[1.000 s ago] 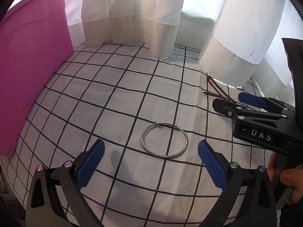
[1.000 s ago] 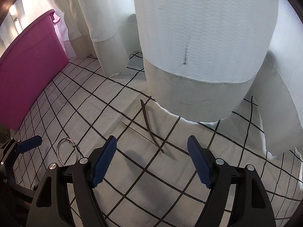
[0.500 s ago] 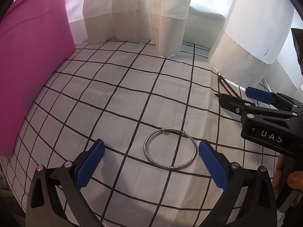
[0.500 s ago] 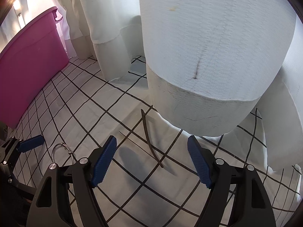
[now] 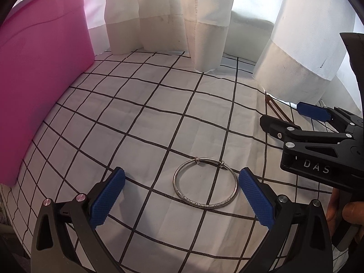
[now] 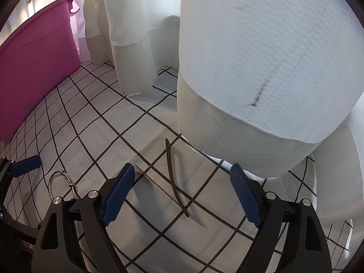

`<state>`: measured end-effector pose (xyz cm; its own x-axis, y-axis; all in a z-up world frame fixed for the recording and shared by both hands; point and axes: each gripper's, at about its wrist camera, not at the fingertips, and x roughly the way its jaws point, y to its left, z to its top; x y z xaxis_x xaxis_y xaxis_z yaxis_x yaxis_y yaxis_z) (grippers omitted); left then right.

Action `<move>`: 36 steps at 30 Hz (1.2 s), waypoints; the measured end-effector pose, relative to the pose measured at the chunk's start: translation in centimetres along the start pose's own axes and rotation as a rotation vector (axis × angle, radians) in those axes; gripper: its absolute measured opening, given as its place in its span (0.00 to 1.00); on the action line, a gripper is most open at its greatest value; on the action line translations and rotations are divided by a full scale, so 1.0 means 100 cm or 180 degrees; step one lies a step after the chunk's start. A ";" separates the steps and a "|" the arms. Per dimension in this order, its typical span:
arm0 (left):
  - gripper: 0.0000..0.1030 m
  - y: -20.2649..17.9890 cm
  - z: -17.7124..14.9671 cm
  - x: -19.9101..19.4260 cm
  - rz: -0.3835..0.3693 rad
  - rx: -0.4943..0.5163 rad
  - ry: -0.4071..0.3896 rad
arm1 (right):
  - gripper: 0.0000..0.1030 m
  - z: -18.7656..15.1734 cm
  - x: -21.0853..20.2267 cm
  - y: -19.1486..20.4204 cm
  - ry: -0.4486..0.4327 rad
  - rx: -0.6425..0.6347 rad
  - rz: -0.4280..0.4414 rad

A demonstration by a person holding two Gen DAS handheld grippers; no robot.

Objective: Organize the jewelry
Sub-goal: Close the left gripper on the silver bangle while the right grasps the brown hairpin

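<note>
A silver bangle (image 5: pixel 204 205) lies flat on the checked cloth, low between the blue pads of my left gripper (image 5: pixel 182 175), which is open and not touching it. In the right wrist view the bangle (image 6: pixel 51 182) shows at the lower left, part hidden behind my own finger. A thin, curved brown hairpin (image 6: pixel 173 175) lies on the cloth close to the curtain hem. My right gripper (image 6: pixel 182 170) hovers over it with its jaws opening; the pin is between the pads and untouched. From the left wrist view, the right gripper (image 5: pixel 284 116) reaches in over the hairpin (image 5: pixel 275 109).
A pink plastic bin (image 5: pixel 34 79) stands along the left side of the cloth (image 5: pixel 136 125). White curtains (image 5: pixel 204 22) hang down onto the cloth at the back, one fold (image 6: pixel 261 68) right beside the hairpin. A person's hand (image 5: pixel 348 211) holds the right gripper's handle.
The bangle now sits lower in the left wrist view, nearer the pads. The right gripper has moved closer to the hairpin and the curtain, and its pads stand wider apart.
</note>
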<state>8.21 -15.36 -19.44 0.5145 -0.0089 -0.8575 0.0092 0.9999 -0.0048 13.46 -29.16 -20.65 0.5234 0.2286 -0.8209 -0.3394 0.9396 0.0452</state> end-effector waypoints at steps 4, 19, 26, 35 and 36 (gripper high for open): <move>0.95 0.001 0.000 0.000 -0.0027 0.0028 0.0003 | 0.79 -0.004 -0.002 -0.003 0.0003 0.0004 -0.0013; 0.61 -0.006 -0.001 -0.009 -0.0107 0.0196 -0.0092 | 0.59 -0.011 -0.013 0.004 -0.0061 -0.0075 0.0059; 0.52 -0.004 0.001 -0.010 -0.0175 0.0235 -0.0060 | 0.17 -0.013 -0.019 0.004 -0.0105 0.0027 0.0082; 0.52 0.011 0.001 -0.013 -0.0280 0.0086 0.0005 | 0.16 -0.027 -0.033 -0.011 -0.0148 0.0303 0.0282; 0.52 0.014 0.001 -0.015 -0.0303 0.0066 -0.0005 | 0.16 -0.029 -0.036 -0.012 -0.0155 0.0338 0.0307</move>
<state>7.54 -13.99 -18.16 0.5119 -0.1040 -0.8527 0.0759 0.9942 -0.0757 9.74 -31.84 -19.37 0.5306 0.3287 -0.7813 -0.3067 0.9337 0.1846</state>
